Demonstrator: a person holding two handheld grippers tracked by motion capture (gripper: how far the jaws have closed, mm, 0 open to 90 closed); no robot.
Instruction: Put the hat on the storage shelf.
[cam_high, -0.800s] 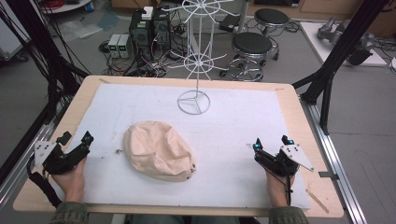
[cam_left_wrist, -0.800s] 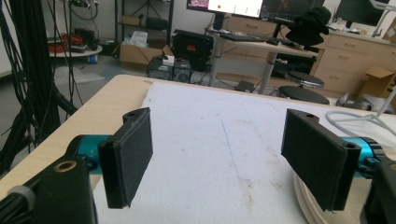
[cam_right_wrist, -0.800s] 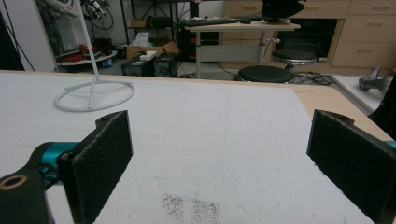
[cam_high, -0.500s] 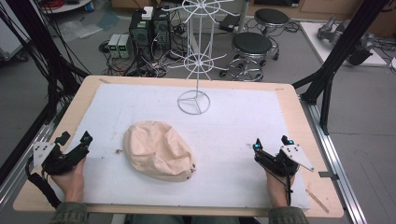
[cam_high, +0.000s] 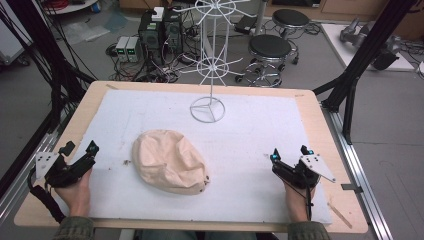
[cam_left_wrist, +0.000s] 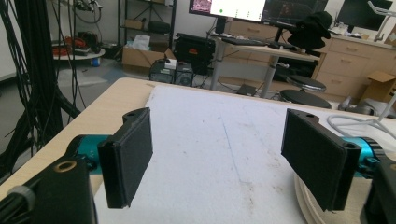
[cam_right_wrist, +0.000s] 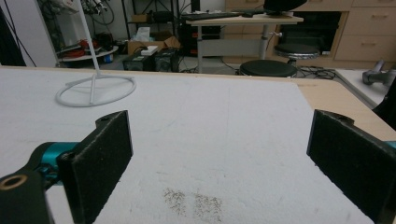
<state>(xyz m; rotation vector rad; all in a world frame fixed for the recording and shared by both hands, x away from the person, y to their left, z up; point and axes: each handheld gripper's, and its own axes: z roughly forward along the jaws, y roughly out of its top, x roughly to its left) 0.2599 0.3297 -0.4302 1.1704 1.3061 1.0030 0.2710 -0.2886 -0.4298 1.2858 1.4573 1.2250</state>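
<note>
White matting (cam_high: 260, 150) covers the wooden counter (cam_high: 320, 107), with cables, stools and computer boxes on the floor beyond it. Left hand-held gripper (cam_high: 80, 150) rests at the near left edge, jaws apart around nothing, and the beige cap (cam_high: 170, 161) lies crumpled just to its right, apart from it. Past the cap, well beyond it, stands the white wire rack (cam_high: 209, 75); the right hand-held gripper (cam_high: 289, 153) sits far right, jaws likewise apart and empty.

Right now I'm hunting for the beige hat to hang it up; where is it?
In the high view the beige hat lies left of centre on the white mat, nearer the left gripper, in front of the wire stand.
</note>
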